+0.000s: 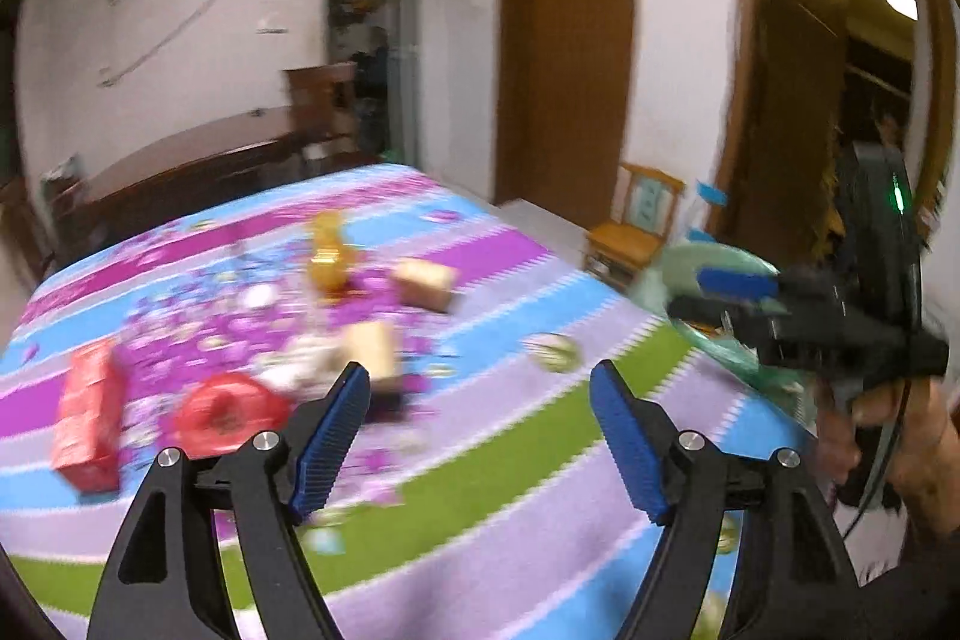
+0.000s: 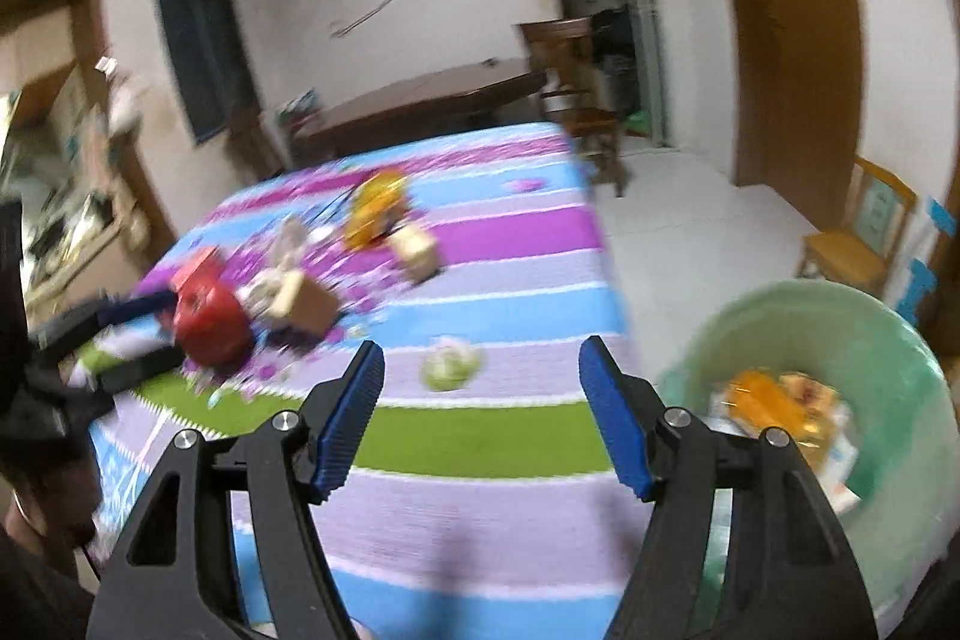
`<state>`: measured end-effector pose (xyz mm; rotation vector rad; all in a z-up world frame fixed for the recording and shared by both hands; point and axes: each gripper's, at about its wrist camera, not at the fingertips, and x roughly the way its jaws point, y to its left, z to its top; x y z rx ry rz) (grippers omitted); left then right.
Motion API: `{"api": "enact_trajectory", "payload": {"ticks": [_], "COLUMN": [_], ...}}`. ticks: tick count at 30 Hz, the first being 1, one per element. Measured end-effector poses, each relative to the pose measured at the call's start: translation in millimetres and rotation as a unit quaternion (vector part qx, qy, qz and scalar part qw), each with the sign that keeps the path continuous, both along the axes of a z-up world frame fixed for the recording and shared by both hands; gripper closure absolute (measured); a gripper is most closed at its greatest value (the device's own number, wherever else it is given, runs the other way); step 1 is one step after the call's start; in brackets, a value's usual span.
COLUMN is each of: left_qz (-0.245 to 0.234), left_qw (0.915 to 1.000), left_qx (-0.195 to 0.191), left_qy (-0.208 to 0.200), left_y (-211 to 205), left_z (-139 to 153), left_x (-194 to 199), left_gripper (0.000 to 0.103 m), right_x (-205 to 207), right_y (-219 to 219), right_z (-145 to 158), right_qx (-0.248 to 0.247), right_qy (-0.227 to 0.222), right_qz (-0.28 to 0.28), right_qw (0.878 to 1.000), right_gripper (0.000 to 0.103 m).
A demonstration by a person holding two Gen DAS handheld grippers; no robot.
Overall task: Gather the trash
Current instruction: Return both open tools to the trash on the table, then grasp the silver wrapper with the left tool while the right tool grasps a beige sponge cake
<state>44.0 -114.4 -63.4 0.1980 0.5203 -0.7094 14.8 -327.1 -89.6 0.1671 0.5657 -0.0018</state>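
Trash lies blurred on a striped cloth (image 1: 510, 460): a red box (image 1: 90, 412), a red round pack (image 1: 228, 412) (image 2: 210, 325), a yellow bag (image 1: 329, 250) (image 2: 375, 211), two brown boxes (image 1: 426, 280) (image 1: 372, 349), and a green-white ball (image 1: 552, 352) (image 2: 450, 364). My left gripper (image 1: 480, 370) is open above the cloth, just right of the red pack, with nothing between its fingers. My right gripper (image 2: 483, 346) is open and empty, over the cloth beside a pale green basin (image 2: 798, 304) that holds orange wrappers (image 2: 774, 400).
The cloth's right edge drops to a pale tiled floor (image 2: 690, 232). A small wooden chair (image 1: 636, 226) stands by a brown door (image 1: 564, 40). Behind the cloth is a dark wooden table (image 2: 420, 100). A hand (image 1: 900, 436) holds the right gripper.
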Motion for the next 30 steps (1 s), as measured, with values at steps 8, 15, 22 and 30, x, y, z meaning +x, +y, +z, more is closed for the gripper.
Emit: {"api": "enact_trajectory", "payload": {"ticks": [8, 15, 22, 30], "left_qz": [0.127, 0.094, 0.068, 0.067], "left_qw": [0.9914, 0.991, 0.9778, 0.9506], "left_qx": [-0.029, 0.019, 0.084, 0.126], "left_qy": [-0.012, 0.094, 0.18, 0.276], "left_y": [69, 49, -6, -34], "left_z": [26, 33, 13, -34], "left_x": [38, 97, 155, 200], "left_gripper": [0.022, 0.032, 0.046, 0.086], "right_x": [65, 173, 215, 206], "right_y": [34, 19, 19, 6], "right_z": [-7, -25, -39, -40], "right_qx": [-0.074, -0.056, -0.016, 0.001], "right_qy": [0.025, 0.106, 0.151, 0.134], "right_qz": [0.049, 0.08, 0.126, 0.111], "right_qw": [0.996, 0.99, 0.98, 0.985], "right_gripper": [0.03, 0.029, 0.05, 0.072]}}
